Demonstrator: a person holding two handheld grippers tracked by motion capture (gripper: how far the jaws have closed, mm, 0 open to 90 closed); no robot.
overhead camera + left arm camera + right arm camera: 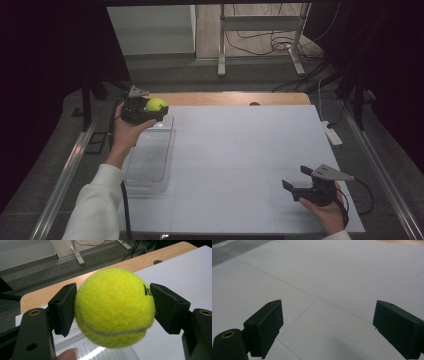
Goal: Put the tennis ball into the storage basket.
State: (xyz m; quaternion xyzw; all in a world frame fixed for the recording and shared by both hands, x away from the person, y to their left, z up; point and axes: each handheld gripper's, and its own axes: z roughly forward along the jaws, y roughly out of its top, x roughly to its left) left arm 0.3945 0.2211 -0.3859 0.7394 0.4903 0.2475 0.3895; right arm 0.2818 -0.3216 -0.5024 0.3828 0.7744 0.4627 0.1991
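White table sheet (240,160) with faint grid lines, laid over a wooden top (230,98) showing along the far edge. Beyond the table: grey floor, metal desk legs (221,45), loose cables (260,42); dark curtains either side. Clear plastic box (150,160) at the table's left edge. Left gripper (150,111) over the box's far end, clenched on a tennis ball (113,307). Right gripper (300,182) near the table's front right corner, jaws spread, holding nothing.

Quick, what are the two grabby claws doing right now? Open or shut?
Left gripper: shut on the tennis ball, held above the far end of the clear plastic box.
Right gripper: open, holding nothing, over the white table.
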